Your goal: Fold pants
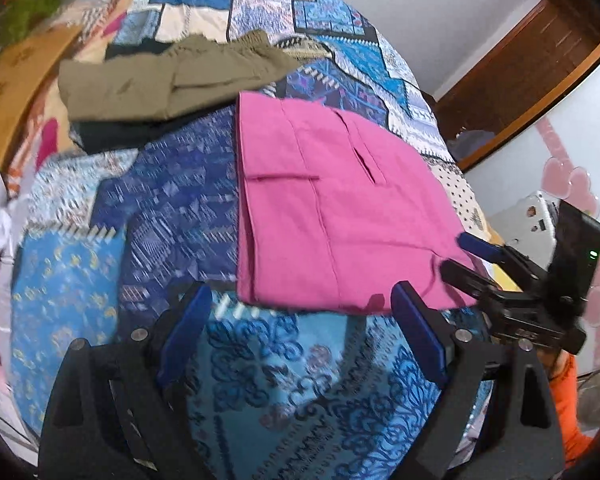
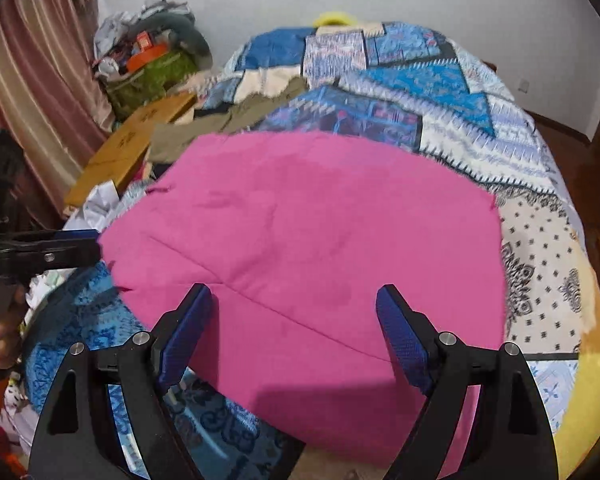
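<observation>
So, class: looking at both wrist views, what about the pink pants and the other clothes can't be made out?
- Pink pants: near edge hidden in the right wrist view behind the right gripper; layers underneath can't be counted.
- Olive garment: left wrist view, motion-blurred; type unclear.
- Dark garment: mostly covered by the olive one.
- Bedspread: pattern smeared by blur.

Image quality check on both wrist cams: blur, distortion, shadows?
Left wrist: bedspread pattern smeared by motion blur, pink pants sharper, strong fisheye bowing. Right wrist: far bedspread soft, pants' edges bulge round, the right tongs cast a shadow on the near fabric. No glare in either.
</observation>
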A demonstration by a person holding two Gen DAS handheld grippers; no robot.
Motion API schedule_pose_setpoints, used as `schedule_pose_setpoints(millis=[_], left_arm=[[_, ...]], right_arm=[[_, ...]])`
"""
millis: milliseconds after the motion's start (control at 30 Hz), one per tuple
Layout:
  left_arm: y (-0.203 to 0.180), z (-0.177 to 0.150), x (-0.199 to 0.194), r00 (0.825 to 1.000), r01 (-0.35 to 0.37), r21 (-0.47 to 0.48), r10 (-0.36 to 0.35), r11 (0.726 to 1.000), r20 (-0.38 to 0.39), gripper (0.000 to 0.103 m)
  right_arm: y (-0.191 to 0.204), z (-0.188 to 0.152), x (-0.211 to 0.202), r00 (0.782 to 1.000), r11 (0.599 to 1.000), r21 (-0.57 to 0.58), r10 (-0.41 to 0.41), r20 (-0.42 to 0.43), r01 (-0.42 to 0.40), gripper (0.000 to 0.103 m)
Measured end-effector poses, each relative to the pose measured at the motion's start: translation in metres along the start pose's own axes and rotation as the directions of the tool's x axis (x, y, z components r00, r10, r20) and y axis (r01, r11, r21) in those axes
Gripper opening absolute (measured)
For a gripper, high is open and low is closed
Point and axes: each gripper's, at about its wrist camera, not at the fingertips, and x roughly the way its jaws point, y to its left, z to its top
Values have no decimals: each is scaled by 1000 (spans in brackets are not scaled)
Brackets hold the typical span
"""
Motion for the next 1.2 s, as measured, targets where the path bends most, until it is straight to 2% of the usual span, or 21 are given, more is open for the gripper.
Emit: schedule_pose_setpoints(millis=[133, 200, 433, 500, 567, 633, 733, 867, 967, 1133, 1200], left_arm=[[-3, -9, 3, 998, 51, -6, -51, 999, -29, 91], [-4, -10, 7, 994, 101, -29, -102, 994, -44, 91], [10, 10, 20, 970, 220, -155, -233, 963, -71, 91], [11, 19, 23, 968, 225, -168, -241, 960, -77, 86], [11, 26, 25, 976, 189, -163, -203, 968, -76, 59], [11, 32, 27, 983, 156, -158, -169, 975, -75, 41], [9, 36, 27, 984, 156, -148, -167, 977, -61, 28], [-8, 36, 17, 997, 81, -68, -81, 994, 13, 22], [-17, 35, -1, 997, 7, -7, -7, 1000, 83, 20], [-25, 31, -36, 971, -150, 79, 132, 986, 198, 19], [-31, 27, -50, 946, -240, 123, 204, 963, 252, 18]], right_arm=[[-2, -3, 1, 1000, 1000, 3, 15, -9, -15, 82], [-3, -4, 0, 1000, 1000, 0, 21, -9, -21, 82], [-2, -6, 1, 999, 999, 13, 39, 0, -39, 83], [-2, -6, 1, 999, 999, 18, 46, 3, -46, 83], [-2, -7, 1, 999, 999, 19, 51, 5, -51, 84], [-2, -6, 0, 999, 998, 20, 52, 5, -52, 84], [-2, -7, 1, 999, 998, 20, 54, 6, -54, 84], [-2, -7, 0, 998, 998, 24, 55, 10, -55, 82], [-5, -8, -4, 998, 997, 50, 58, 21, -59, 82], [-15, -16, -15, 998, 996, 77, 42, 37, -45, 81], [-18, -20, -19, 999, 997, 77, 24, 40, -27, 81]])
